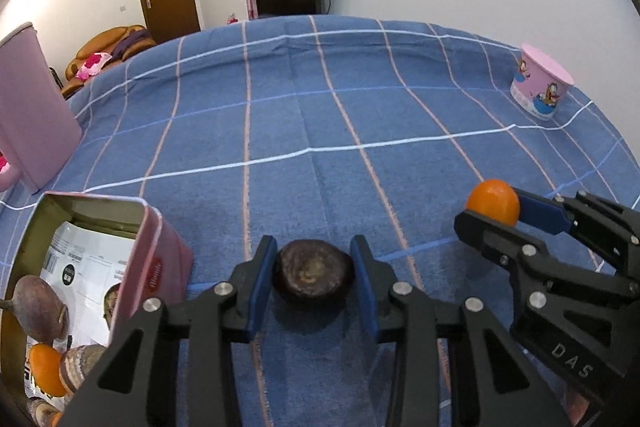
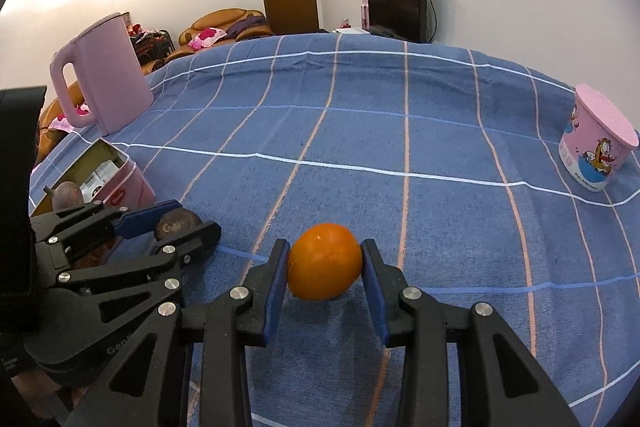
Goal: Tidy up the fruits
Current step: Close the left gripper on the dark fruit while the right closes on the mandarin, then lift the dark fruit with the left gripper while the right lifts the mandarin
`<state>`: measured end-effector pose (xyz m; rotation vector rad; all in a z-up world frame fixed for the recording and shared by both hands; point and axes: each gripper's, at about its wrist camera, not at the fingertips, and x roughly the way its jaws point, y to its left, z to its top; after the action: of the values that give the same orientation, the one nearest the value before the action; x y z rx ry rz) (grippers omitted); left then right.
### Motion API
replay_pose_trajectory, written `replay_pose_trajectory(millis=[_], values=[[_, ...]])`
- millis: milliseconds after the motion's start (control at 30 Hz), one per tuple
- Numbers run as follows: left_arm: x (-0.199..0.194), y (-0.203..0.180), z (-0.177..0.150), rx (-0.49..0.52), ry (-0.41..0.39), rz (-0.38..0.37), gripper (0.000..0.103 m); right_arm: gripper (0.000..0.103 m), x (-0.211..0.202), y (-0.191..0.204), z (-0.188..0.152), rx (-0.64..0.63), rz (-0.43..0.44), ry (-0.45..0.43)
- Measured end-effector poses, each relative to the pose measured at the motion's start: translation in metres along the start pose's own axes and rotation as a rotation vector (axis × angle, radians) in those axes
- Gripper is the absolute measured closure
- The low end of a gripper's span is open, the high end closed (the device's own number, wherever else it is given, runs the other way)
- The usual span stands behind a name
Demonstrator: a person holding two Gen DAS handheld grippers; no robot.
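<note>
My left gripper [image 1: 313, 263] is shut on a dark brown wrinkled fruit [image 1: 313, 277], its blue pads touching both sides, low over the blue checked cloth [image 1: 320, 131]. My right gripper [image 2: 325, 263] is shut on an orange [image 2: 325, 261]. In the left wrist view the right gripper [image 1: 490, 209] holds the orange [image 1: 493, 201] to the right. In the right wrist view the left gripper [image 2: 176, 223] holds the brown fruit [image 2: 176, 222] at left. An open pink tin [image 1: 60, 287] at lower left holds a brown fruit [image 1: 38, 309], an orange [image 1: 46, 369] and others.
A pink kettle [image 2: 104, 75] stands at the far left of the table, behind the tin [image 2: 116, 183]. A pink cartoon cup [image 2: 596, 143] stands upside down at the far right edge. A door, sofa and dark monitor are beyond the table.
</note>
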<state>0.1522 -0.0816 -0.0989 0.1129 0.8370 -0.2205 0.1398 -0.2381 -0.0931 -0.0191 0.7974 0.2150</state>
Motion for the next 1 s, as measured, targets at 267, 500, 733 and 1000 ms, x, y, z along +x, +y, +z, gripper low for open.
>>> replay_pose_trajectory(millis=[267, 500, 733, 1000], values=[[-0.012, 0.002, 0.001, -0.016, -0.066, 0.009, 0.063, 0.065, -0.007, 0.006, -0.002, -0.032, -0.003, -0.035], [-0.023, 0.002, -0.001, -0.007, -0.122, 0.03, 0.063, 0.065, -0.015, 0.012, -0.003, -0.061, -0.011, -0.076], [-0.03, 0.003, -0.002, -0.006, -0.155, 0.039, 0.063, 0.065, -0.021, 0.014, -0.003, -0.067, -0.008, -0.108], [-0.037, 0.005, -0.004, -0.01, -0.194, 0.042, 0.063, 0.065, -0.032, 0.015, -0.005, -0.073, -0.004, -0.17]])
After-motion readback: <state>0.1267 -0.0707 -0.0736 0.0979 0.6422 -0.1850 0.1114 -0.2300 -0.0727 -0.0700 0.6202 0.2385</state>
